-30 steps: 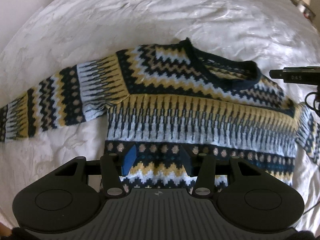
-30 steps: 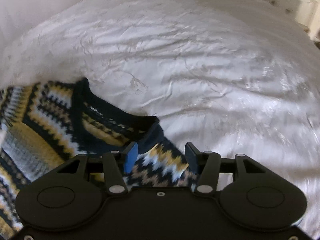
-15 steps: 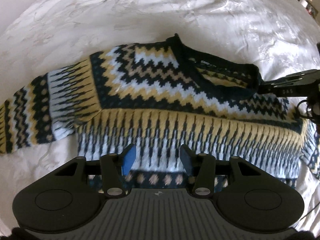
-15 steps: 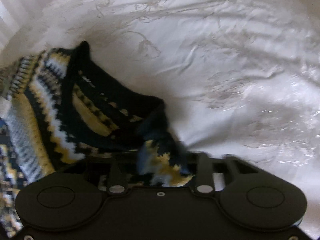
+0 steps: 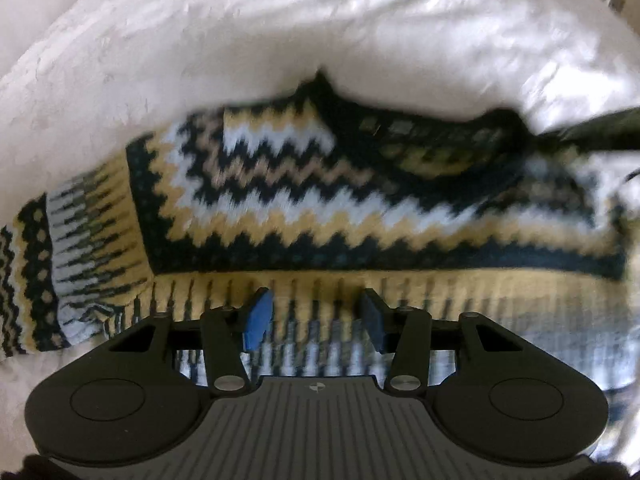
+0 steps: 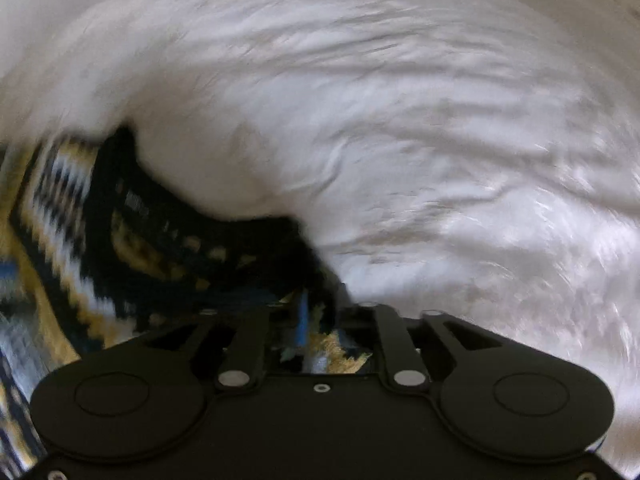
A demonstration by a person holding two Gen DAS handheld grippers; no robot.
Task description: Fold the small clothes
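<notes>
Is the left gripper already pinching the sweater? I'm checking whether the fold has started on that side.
No: the left gripper has its jaws apart above the sweater, with only flat knit visible in the gap, none gathered between them.

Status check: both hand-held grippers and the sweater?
Left hand-held gripper open, above chest of yellow, navy and white zigzag knit sweater. Right hand-held gripper at its collar, fabric between jaws, grip unclear. Nothing in the way.
</notes>
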